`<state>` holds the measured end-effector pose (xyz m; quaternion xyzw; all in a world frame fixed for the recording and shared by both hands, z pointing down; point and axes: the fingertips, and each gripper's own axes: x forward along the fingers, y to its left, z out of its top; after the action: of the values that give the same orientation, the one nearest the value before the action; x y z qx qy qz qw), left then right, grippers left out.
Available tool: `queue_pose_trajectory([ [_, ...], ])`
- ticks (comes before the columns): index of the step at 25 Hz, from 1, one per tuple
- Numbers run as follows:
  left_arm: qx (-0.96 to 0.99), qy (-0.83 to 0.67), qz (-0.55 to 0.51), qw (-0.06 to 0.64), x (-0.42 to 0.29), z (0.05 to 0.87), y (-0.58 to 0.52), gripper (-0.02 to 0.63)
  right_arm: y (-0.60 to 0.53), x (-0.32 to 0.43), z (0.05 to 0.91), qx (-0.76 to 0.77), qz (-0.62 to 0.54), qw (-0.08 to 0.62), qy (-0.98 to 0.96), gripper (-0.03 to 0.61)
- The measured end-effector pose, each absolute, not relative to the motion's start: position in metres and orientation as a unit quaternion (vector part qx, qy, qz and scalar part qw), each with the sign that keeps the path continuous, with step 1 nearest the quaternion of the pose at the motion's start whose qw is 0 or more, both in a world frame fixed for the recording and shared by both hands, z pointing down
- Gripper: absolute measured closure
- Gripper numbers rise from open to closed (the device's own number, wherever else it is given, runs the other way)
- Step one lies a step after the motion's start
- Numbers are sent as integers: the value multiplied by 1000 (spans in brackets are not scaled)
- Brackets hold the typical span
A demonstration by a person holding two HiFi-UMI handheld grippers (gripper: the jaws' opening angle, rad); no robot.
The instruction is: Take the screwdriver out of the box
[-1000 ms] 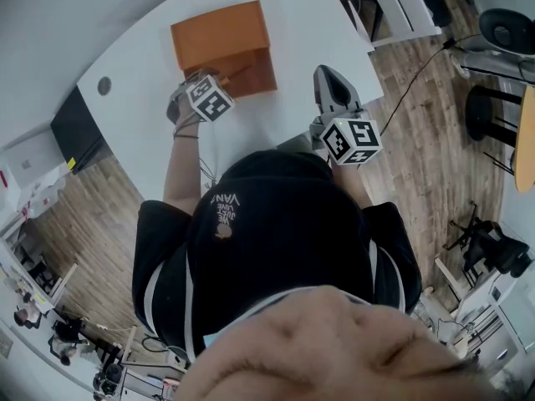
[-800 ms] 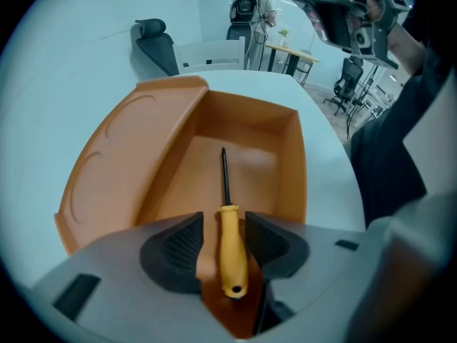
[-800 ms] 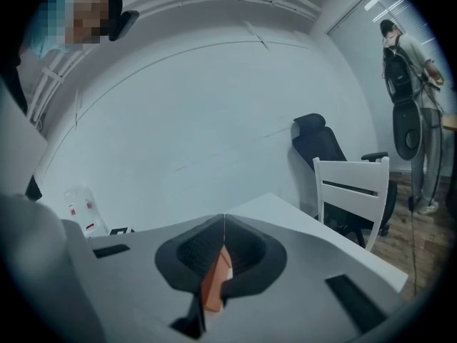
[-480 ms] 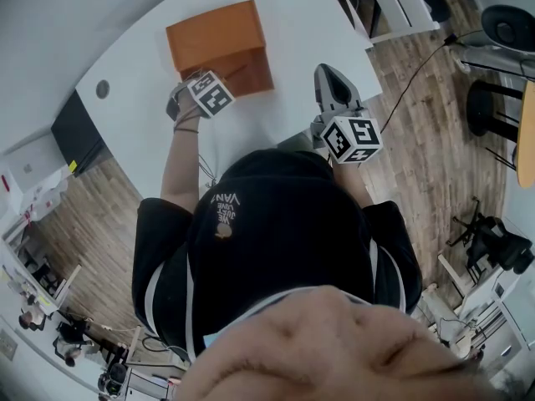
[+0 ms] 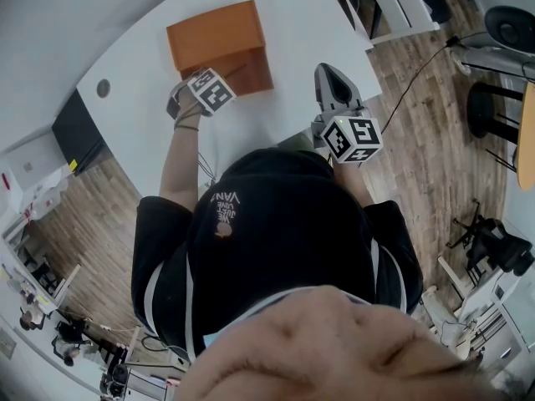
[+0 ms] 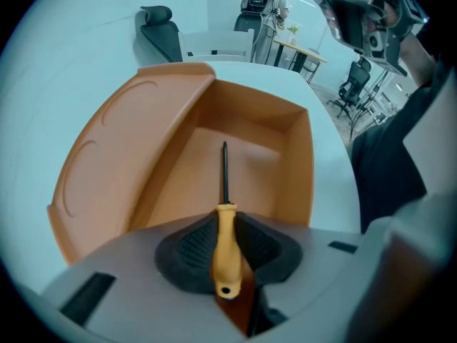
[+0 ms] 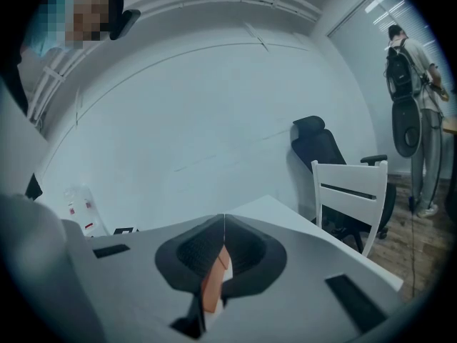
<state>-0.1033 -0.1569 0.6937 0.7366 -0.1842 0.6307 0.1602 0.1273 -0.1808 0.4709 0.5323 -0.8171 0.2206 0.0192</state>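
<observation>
**Operator:** Report the state of the left gripper [image 6: 226,219].

**Technician:** Its fingers [image 6: 191,247] have just been closing. They now press on both sides of the yellow handle of the screwdriver [image 6: 227,256].

**Operator:** Where is the screwdriver?

**Technician:** It is inside the orange box [image 6: 136,156]. The black shaft extends from the handle toward the far wall of the box. The lid [image 6: 107,148] stands open at the left. Whether the tool is clear of the box floor cannot be determined.

**Operator:** Where is the box?

**Technician:** It is on the white tabletop [image 5: 284,23], with the left gripper over its near end.

**Operator:** Report the right gripper [image 7: 224,224].

**Technician:** Its 2 fingers [image 7: 193,252] meet at the tips and hold nothing. It sits to the right of the box, apart from it.
</observation>
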Motion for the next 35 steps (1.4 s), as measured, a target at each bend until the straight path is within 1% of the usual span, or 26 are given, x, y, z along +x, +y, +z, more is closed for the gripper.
queue_pose_trajectory([
  [1,736,-185,630,162,-102,694,-156,526,-181,128,471,533,221,18,-817,566],
  [23,736,-213,624,149,-101,694,-158,532,-176,130,468,532,214,14,-819,566],
  [35,753,-257,590,138,-102,676,-160,535,-171,119,459,519,204,14,-830,566],
])
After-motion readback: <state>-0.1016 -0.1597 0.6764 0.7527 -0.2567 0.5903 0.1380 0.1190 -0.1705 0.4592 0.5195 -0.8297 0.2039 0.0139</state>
